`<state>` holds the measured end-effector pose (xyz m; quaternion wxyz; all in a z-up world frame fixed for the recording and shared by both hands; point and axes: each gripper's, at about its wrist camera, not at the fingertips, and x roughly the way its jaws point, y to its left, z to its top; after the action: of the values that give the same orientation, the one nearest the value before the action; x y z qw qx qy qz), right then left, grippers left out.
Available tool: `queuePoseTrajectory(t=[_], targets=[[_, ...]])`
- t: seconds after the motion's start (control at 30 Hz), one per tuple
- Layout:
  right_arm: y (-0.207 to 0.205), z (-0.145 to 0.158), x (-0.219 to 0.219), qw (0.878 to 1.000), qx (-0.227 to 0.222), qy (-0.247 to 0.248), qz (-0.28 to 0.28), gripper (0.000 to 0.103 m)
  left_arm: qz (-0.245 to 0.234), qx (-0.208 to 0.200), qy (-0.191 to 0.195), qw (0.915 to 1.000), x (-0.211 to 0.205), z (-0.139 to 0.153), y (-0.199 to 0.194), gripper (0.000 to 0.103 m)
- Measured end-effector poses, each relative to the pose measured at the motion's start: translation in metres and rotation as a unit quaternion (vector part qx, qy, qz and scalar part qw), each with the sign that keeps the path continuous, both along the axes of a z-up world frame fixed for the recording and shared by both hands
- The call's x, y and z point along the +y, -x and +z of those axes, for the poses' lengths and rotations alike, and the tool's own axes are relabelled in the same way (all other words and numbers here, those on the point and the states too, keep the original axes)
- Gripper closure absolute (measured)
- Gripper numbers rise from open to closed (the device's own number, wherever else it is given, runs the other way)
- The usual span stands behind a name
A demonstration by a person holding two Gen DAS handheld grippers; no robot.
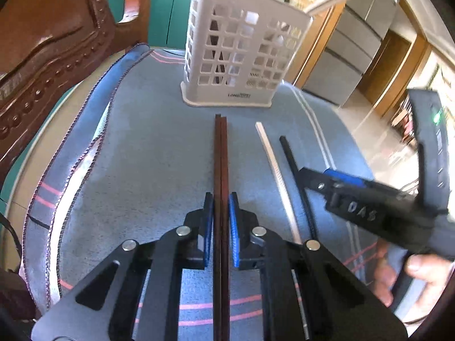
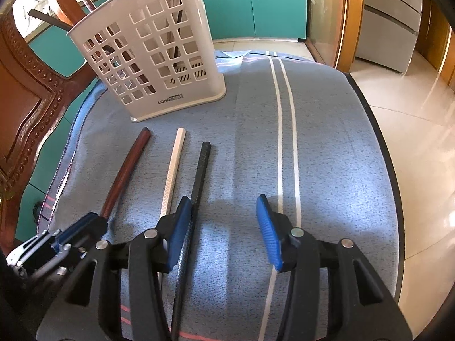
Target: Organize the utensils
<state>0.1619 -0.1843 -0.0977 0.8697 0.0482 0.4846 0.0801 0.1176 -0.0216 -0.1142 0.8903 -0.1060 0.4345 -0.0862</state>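
step in hand looks like pickup of the brown sticks (image 1: 221, 153): left gripper (image 1: 221, 221) has its blue pads (image 1: 233, 227) drawn in narrow on the pair, which runs straight between them along the cloth (image 1: 142, 147) toward the holder (image 1: 241, 48). in the left view a thin gap shows between each pad and the wood, so contact is likely but i can't confirm a firm pinch. the far ends of the sticks stop just short of the holder base. right gripper (image 2: 224, 227) sits about half open with nothing between the pads; its left pad (image 2: 179, 233) is touching or just beside the black stick (image 2: 199, 182), can't tell which. white stick (image 2: 173, 170) lies between the brown pair and the black one, all three roughly parallel and apart from each other, near ends toward the grippers. the holder stands upright at the far end of the cloth with a few sticks already poking out of its top. both grippers point forward and steeply down at the cloth, side by side, left one low over it; a hand (image 1: 421, 275) shows on the right gripper's handle. next move, as i judge it: confirm the pinch, lift the near end, swing the pair upright and drop it through the open top. risk: the two sticks splitting or sliding in the pads once tilted.
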Motion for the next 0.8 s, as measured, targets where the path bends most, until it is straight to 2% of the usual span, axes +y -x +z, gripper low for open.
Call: queuePoseTrajectory(t=[0.07, 0.17, 0.27, 0.4, 0.47, 0.53, 0.6, 0.7, 0.8], targets=[[0.000, 0.000, 0.000, 1.000, 0.000, -0.001, 0.001, 0.055, 0.004, -0.006, 0.012, 0.9999, 0.005, 0.005, 0.001, 0.089], [0.001, 0.001, -0.001, 1.000, 0.001, -0.001, 0.000, 0.055, 0.021, -0.016, 0.008, 0.9996, 0.014, 0.012, 0.001, 0.076], [0.002, 0.001, 0.001, 1.000, 0.001, 0.004, 0.001, 0.054, 0.033, -0.006, 0.012, 0.9993, 0.022, 0.010, 0.000, 0.074], [0.002, 0.000, 0.004, 1.000, 0.000, 0.013, 0.004, 0.052, 0.027, 0.008, 0.013, 0.9995, 0.019, 0.003, -0.006, 0.064], [0.002, 0.000, 0.006, 1.000, 0.000, 0.017, 0.006, 0.052, 0.013, 0.010, 0.007, 0.9998, 0.011, 0.000, -0.009, 0.063], [0.002, 0.000, 0.007, 1.000, 0.000, 0.018, 0.009, 0.052, 0.003, 0.015, -0.016, 0.9998, 0.002, -0.004, -0.011, 0.063], [0.002, 0.000, 0.008, 1.000, 0.001, 0.018, 0.011, 0.052, 0.004, 0.025, -0.054, 0.9982, -0.006, -0.012, -0.014, 0.063], [0.001, 0.000, 0.010, 1.000, 0.001, 0.019, 0.012, 0.052, 0.002, 0.022, -0.053, 0.9984, -0.006, -0.014, -0.015, 0.063], [0.002, -0.001, 0.009, 1.000, -0.002, 0.020, 0.014, 0.052, -0.002, 0.018, -0.013, 0.9998, -0.001, -0.011, -0.012, 0.064]])
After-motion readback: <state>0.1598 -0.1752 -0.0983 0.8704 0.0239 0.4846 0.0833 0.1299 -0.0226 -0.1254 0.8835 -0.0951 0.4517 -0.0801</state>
